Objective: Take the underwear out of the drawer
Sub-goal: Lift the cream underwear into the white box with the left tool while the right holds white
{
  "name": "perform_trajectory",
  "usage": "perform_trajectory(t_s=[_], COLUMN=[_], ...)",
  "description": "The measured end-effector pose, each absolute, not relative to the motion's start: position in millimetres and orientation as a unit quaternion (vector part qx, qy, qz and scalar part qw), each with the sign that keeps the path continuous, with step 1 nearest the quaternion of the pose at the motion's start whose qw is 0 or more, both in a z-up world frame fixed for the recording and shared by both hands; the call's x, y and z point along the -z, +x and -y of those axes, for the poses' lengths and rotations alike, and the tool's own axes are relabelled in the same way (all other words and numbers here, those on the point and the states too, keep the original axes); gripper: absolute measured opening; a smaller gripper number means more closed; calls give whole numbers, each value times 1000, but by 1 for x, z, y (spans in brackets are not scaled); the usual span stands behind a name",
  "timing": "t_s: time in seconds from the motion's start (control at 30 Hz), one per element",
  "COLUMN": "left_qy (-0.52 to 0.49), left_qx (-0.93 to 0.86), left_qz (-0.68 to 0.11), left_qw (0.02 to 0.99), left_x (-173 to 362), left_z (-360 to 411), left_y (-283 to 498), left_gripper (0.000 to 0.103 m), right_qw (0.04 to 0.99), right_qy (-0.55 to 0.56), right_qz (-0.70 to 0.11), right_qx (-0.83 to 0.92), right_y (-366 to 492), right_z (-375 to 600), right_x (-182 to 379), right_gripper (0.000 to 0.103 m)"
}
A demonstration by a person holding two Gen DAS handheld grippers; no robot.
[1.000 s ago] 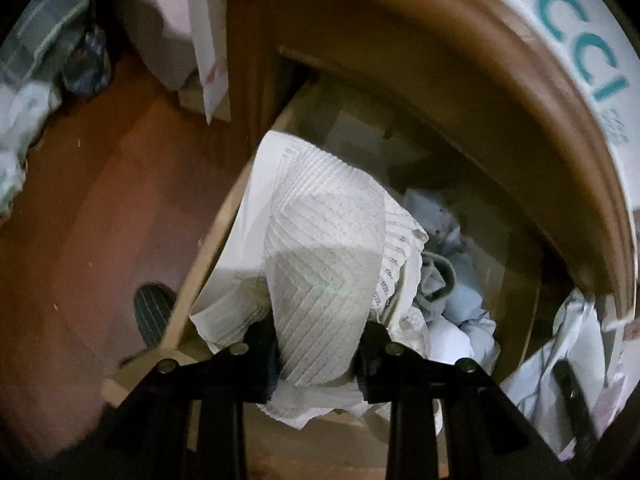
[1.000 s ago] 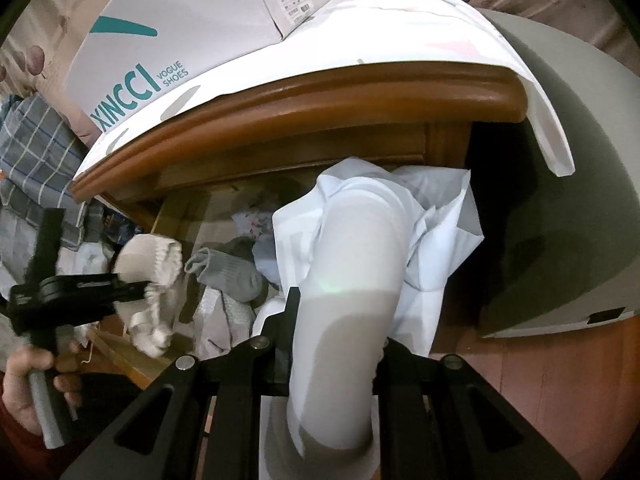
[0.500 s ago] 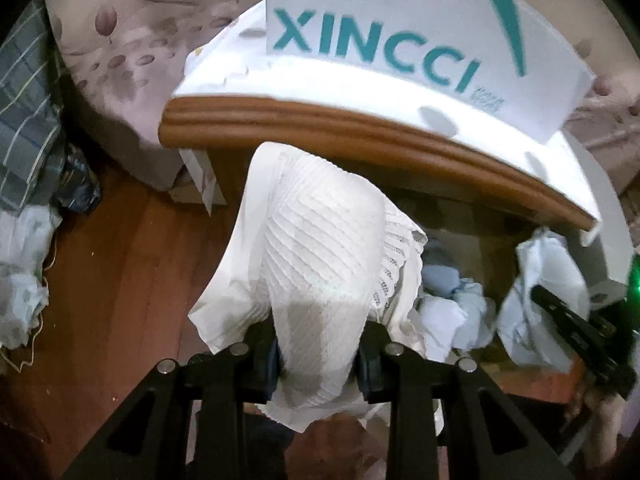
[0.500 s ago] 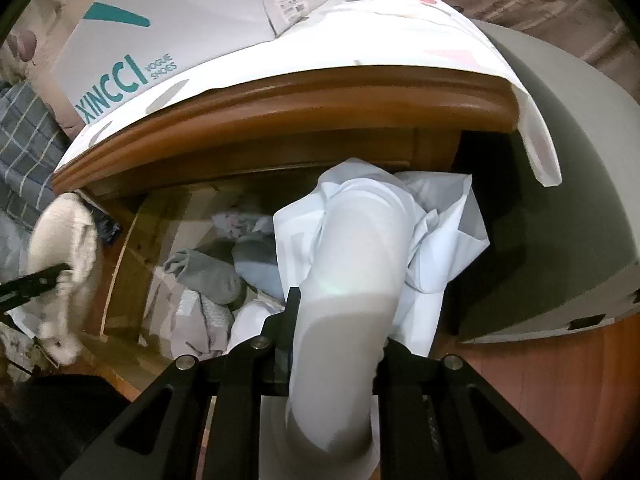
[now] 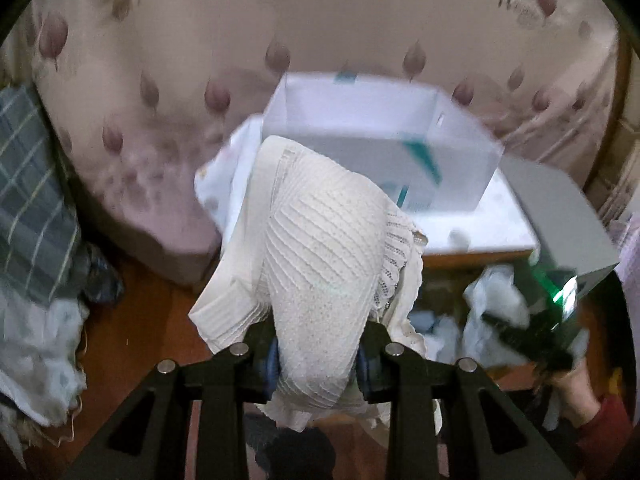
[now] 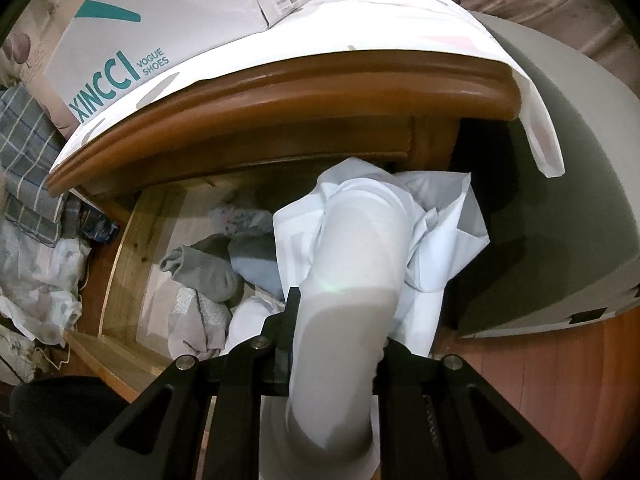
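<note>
My left gripper (image 5: pixel 318 354) is shut on cream ribbed underwear with a lace edge (image 5: pixel 320 264), held high above the nightstand top. My right gripper (image 6: pixel 334 354) is shut on pale blue-white underwear (image 6: pixel 360 240), held over the right end of the open wooden drawer (image 6: pixel 128 264). The right gripper also shows in the left wrist view (image 5: pixel 528 336), holding its pale cloth (image 5: pixel 496 300) low at the right.
The drawer holds grey socks (image 6: pixel 200 268) and other light clothes (image 6: pixel 196 320). A white XINCCI shoe box (image 6: pixel 160 28) stands on the nightstand top (image 6: pixel 280 96). A grey box (image 6: pixel 560 200) stands right of it. Plaid cloth and bags (image 6: pixel 36 240) lie at the left.
My left gripper has risen with the cream underwear from the drawer to above the nightstand top. My right gripper has stayed about where it was, still holding its cloth.
</note>
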State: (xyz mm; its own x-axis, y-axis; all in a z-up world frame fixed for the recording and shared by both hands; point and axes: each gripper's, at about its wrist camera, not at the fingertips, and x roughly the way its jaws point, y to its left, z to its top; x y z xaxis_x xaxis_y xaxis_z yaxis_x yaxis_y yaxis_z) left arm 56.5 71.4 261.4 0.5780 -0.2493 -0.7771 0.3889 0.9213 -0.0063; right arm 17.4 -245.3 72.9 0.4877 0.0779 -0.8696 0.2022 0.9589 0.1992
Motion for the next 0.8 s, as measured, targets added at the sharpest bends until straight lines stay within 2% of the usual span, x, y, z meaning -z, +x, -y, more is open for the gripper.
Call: perform_trajectory(t_s=[0.17, 0.4, 0.57, 0.8], left_qy=[90, 141, 157, 172], left_qx=[191, 204, 214, 231], left_qz=[-376, -330, -346, -389], left_qw=[902, 911, 900, 875], left_x=[-323, -372, -359, -309], left_z=[-58, -21, 9, 42], left_y=[85, 165, 221, 264], left_gripper=[29, 30, 30, 30], right_qw=[850, 848, 847, 844], right_qy=[138, 146, 154, 158], right_qz=[-506, -509, -507, -511], right_qx=[35, 36, 36, 36], right_y=[18, 16, 15, 15], right_z=[245, 246, 249, 252], right_x=[-73, -72, -73, -72], right_gripper=[15, 15, 15, 15])
